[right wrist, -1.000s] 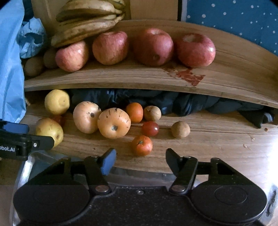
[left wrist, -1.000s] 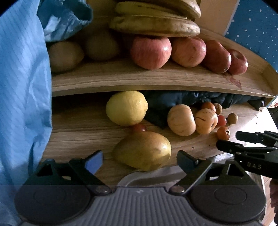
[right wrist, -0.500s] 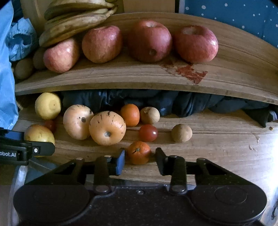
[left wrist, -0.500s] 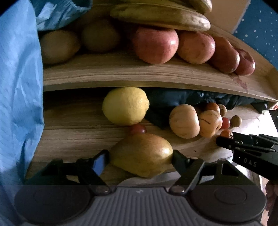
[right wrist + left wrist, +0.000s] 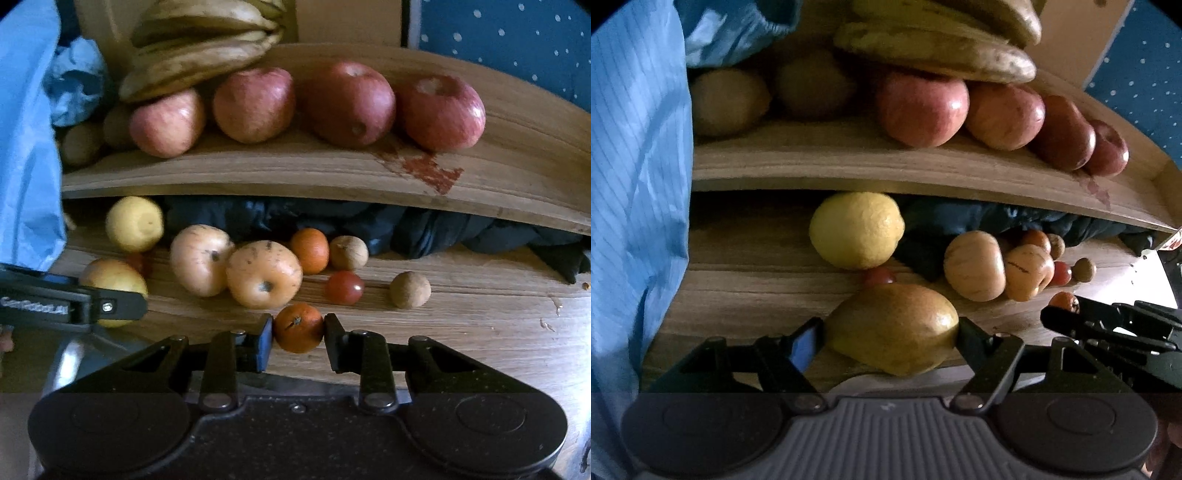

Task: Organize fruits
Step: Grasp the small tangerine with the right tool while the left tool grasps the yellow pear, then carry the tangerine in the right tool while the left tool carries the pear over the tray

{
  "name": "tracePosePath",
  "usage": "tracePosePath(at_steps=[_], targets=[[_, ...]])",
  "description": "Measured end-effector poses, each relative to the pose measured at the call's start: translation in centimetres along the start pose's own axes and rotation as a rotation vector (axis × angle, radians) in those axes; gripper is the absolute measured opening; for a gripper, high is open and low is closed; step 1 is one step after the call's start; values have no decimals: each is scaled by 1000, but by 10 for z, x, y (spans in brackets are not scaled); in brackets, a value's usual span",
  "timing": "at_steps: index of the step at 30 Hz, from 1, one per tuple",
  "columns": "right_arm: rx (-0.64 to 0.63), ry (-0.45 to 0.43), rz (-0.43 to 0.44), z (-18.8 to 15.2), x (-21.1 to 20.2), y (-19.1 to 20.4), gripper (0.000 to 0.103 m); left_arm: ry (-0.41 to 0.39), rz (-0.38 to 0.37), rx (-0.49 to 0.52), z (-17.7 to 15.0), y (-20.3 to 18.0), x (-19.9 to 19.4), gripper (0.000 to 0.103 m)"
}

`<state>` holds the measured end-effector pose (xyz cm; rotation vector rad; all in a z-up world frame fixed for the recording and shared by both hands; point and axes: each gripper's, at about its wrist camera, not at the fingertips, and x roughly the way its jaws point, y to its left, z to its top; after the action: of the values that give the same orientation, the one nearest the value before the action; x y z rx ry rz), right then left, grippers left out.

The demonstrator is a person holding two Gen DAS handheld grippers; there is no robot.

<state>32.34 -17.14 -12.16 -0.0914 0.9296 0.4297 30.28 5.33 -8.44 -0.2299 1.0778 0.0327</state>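
Fruits are sitting in 2 groups, and the sorting is looking only partly done. On the upper shelf (image 5: 524,147), 4 apples (image 5: 255,105) are lining its front edge in a row, with bananas (image 5: 207,55) piled above them toward the left end and brownish round fruit at the far left, partly hidden. That level is reading as already arranged.

On the lower shelf (image 5: 480,314) the rest are still lying loose: a lemon (image 5: 857,229) near the back left, 2 pale squat fruits (image 5: 264,275) touching each other mid-shelf, an orange citrus, 2 small brown ones, and a small red one (image 5: 344,288) just in front of them.

Both tongs are working at the front edge. The left gripper (image 5: 891,332) is clamping a pear (image 5: 892,326), its pads pressing both ends. The right gripper (image 5: 298,328) is closing on a small orange (image 5: 298,326), and its pads are touching both sides of it. Both fruits appear to be resting on the wood, not yet lifted.

A metal rim (image 5: 62,365) is showing just below the front edge; I cannot tell what it belongs to. By my judgement, these 2 picks are mid-way, with about 7 loose pieces waiting after them.
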Motion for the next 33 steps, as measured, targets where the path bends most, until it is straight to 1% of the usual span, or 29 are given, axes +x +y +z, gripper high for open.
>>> tracePosePath(at_steps=[7,13,20,26,33], targets=[[-30,-33,43,-5,-23,6,31,-43,-11,-11,-5,-7,-25,80],[-86,-41,110,-18,-45,15,31,-55,-22,-40,-28,-13,-50,80],[-194,-17,214,-44,-66,29,31,-45,-5,-95,-65,-19,-68,80],[-291,14,299,-68,-77,38,31,-36,11,-156,-87,-21,-87,80],[-384,42,392,-96,-86,44,31,-16,41,-195,-108,-26,-98,80]])
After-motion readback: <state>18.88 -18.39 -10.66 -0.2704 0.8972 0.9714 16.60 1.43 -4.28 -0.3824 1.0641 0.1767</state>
